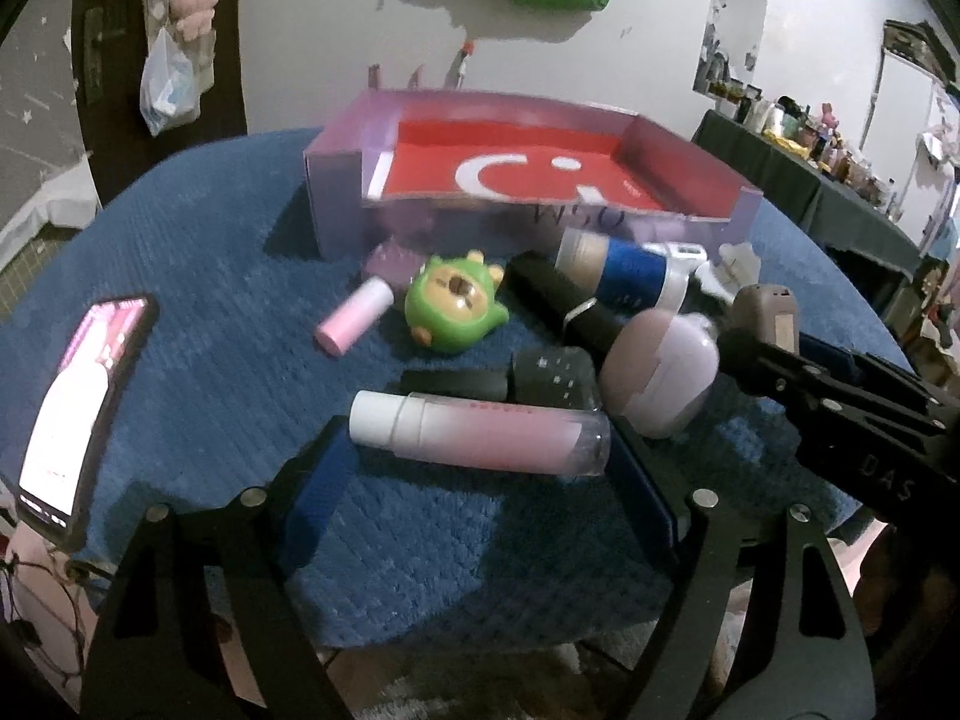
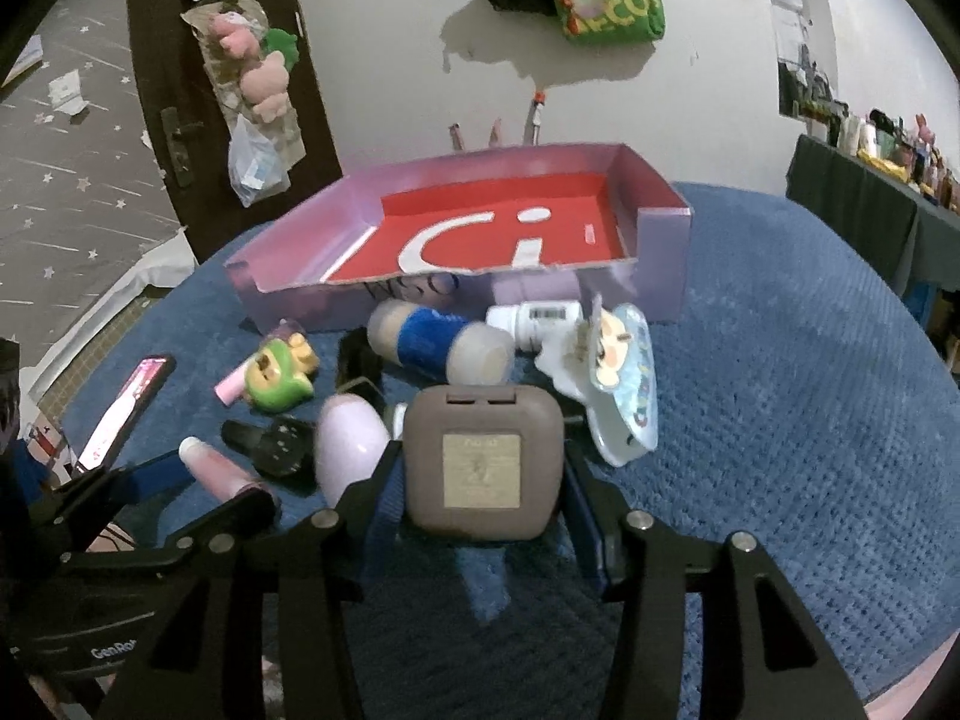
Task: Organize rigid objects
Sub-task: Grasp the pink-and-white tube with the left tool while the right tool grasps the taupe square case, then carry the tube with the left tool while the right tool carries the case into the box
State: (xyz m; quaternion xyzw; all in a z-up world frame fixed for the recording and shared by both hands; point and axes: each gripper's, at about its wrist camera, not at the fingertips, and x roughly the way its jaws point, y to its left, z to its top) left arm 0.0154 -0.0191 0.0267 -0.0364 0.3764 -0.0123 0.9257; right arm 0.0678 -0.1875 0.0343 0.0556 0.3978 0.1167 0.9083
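A purple box with a red floor (image 1: 678, 180) (image 2: 663, 252) stands at the back of the blue mat. In front of it lie a green bear toy (image 1: 453, 315) (image 2: 279, 381), a small pink tube (image 1: 354, 324), a blue-labelled jar (image 1: 624, 270) (image 2: 438, 345), a lilac case (image 1: 660, 381) (image 2: 348, 450) and black items (image 1: 552, 384). My left gripper (image 1: 480, 468) is open, its fingers either side of a pink bottle with a white cap (image 1: 480, 435) (image 2: 210, 468). My right gripper (image 2: 480, 498) is shut on a taupe square case (image 2: 483, 462) (image 1: 768, 315).
A lit phone (image 1: 78, 408) (image 2: 123, 414) lies at the mat's left edge. A white bottle (image 2: 534, 318) and a cartoon clip (image 2: 621, 378) lie right of the jar. A cluttered dark table (image 1: 828, 180) stands at the far right. Bags hang on the wall and door.
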